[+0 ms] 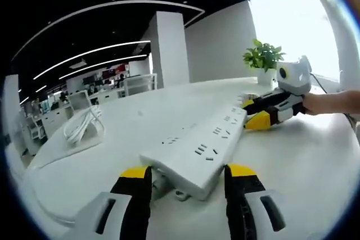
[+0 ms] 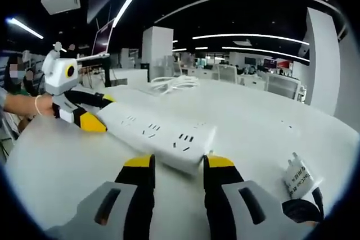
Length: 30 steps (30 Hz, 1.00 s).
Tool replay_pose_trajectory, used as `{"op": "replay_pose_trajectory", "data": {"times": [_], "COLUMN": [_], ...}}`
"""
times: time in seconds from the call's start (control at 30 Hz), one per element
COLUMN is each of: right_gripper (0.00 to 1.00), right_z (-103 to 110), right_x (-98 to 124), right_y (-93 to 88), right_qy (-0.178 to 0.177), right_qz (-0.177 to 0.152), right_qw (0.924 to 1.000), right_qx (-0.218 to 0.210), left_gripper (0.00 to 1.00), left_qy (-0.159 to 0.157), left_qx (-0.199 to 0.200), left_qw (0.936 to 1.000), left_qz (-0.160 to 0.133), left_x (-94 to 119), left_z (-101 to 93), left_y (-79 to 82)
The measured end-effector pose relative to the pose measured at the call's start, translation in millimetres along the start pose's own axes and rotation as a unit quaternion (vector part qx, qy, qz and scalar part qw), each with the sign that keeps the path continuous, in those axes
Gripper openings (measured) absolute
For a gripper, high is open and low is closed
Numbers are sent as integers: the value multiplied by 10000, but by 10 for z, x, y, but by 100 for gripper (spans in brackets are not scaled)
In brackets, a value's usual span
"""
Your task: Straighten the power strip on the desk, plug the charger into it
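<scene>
A long white power strip (image 1: 205, 141) lies across the white desk (image 1: 304, 155), running from my left gripper (image 1: 188, 175) to the upper right. My left gripper's yellow-tipped jaws clasp its near end from both sides. The right gripper (image 1: 254, 112) holds the far end, with a hand behind it. In the right gripper view the same strip (image 2: 154, 133) runs left from my right gripper (image 2: 179, 164), whose jaws press its near end, to the left gripper (image 2: 93, 111) at the far end. A white charger (image 2: 301, 177) with printed text lies on the desk at lower right, apart from the strip.
A coiled white cable (image 1: 81, 125) rests on the desk's far side, also seen as a coil (image 2: 174, 82) behind the strip. A potted plant (image 1: 263, 59) stands near the window. A dark cable (image 2: 304, 209) lies by the charger. Office desks stand beyond.
</scene>
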State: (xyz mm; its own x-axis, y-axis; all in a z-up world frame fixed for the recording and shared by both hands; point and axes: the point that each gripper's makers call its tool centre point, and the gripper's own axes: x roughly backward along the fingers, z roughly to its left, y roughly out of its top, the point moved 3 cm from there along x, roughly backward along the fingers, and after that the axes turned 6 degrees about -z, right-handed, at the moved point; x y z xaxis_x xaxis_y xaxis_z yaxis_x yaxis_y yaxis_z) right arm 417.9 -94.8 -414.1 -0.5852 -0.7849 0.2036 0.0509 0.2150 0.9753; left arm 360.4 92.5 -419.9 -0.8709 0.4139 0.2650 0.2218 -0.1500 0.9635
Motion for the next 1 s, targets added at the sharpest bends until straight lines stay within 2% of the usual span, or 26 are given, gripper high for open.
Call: {"op": "replay_pose_trajectory", "data": {"times": [1.0], "right_gripper": [30], "right_z": [29], "right_x": [88], "right_y": [-12], "right_qy": [-87], "right_qz": [-9], "right_qw": [10000], "right_qx": [-29], "left_gripper": [53], "left_qy": [-354], "left_qx": [-79], "left_qw": [9993], "left_qz": [-24], "left_x": [-83], "left_z": [62], "left_y": [22]}}
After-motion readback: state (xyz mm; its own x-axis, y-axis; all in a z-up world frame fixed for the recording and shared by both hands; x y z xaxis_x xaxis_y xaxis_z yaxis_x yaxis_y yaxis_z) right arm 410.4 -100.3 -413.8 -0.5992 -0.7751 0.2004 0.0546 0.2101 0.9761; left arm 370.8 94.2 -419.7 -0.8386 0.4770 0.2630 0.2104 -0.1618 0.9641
